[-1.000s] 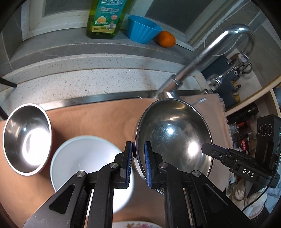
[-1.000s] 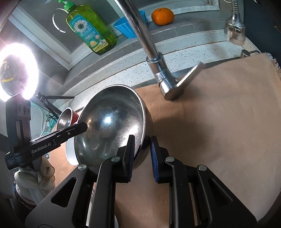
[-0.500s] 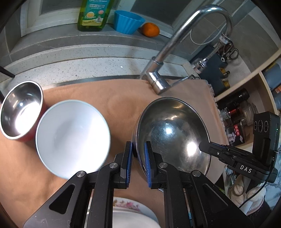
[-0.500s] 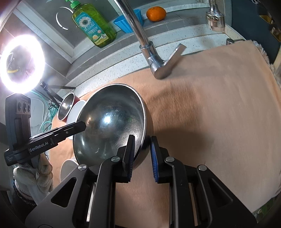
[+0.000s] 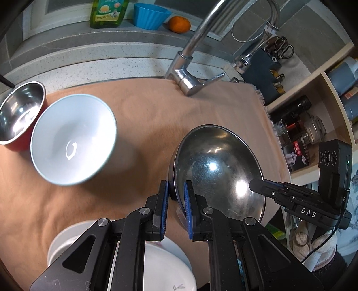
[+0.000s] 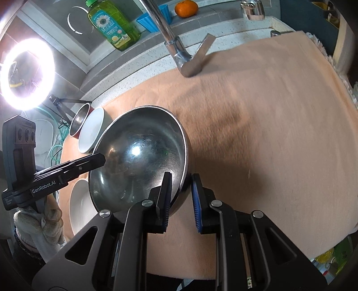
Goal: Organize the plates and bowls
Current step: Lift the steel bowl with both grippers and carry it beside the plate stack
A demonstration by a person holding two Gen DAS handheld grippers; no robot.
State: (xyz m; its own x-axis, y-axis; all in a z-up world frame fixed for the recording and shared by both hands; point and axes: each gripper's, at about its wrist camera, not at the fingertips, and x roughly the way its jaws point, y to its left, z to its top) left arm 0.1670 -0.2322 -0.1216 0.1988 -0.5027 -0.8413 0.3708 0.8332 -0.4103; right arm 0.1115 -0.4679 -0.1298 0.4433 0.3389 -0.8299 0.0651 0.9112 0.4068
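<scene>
Both grippers hold a large steel bowl point(image 5: 219, 174) by opposite rims, lifted above the tan cloth point(image 5: 143, 112). My left gripper point(image 5: 175, 190) is shut on its left rim. My right gripper point(image 6: 181, 181) is shut on its right rim; the bowl point(image 6: 138, 161) fills the left of that view. A white bowl point(image 5: 71, 138) stands left on the cloth, next to a small steel bowl with a red outside point(image 5: 20, 112). A white plate point(image 5: 170, 264) lies under my left gripper. The white bowl point(image 6: 91, 129) and the white plate point(image 6: 78, 210) also show in the right wrist view.
A chrome faucet point(image 5: 190, 62) rises at the back edge of the cloth. On the ledge behind stand a green soap bottle point(image 5: 107, 13), a blue cup point(image 5: 150, 15) and an orange point(image 5: 179, 23). Shelves with jars point(image 5: 302, 125) are at the right. A ring light point(image 6: 26, 71) shines at left.
Both grippers have carried the steel bowl back and to the right, away from the faucet and the white bowl. The white plate has come into view below.
</scene>
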